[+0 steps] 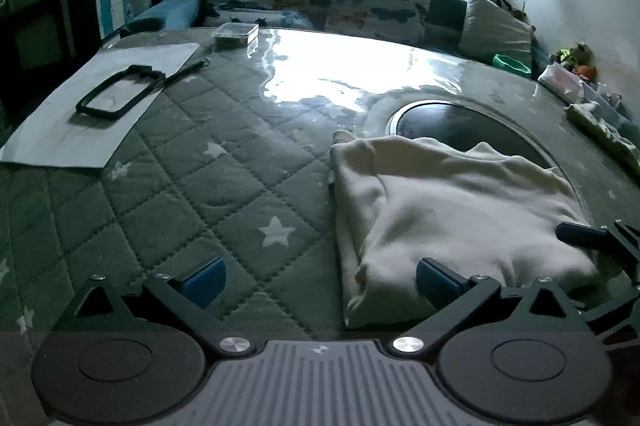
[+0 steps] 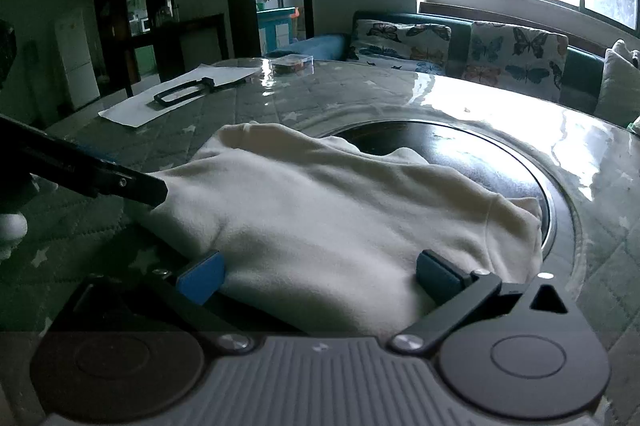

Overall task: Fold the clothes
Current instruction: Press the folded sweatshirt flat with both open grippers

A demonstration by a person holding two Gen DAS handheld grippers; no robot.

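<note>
Cream fleece, that's the garment (image 2: 328, 210), folded into a thick bundle and half covering the dark round plate (image 2: 472, 150) sunk in the table (image 1: 208, 186). Both tools stand wide apart, gripping nothing: the left gripper (image 1: 320, 282) straddles the bundle's near-left edge, the right gripper (image 2: 320, 278) its near side. My read is a fold just laid down to settle. Left of the plate, bare quilted cover offers room, and the paper sheet (image 1: 80, 122) lies well clear.
</note>
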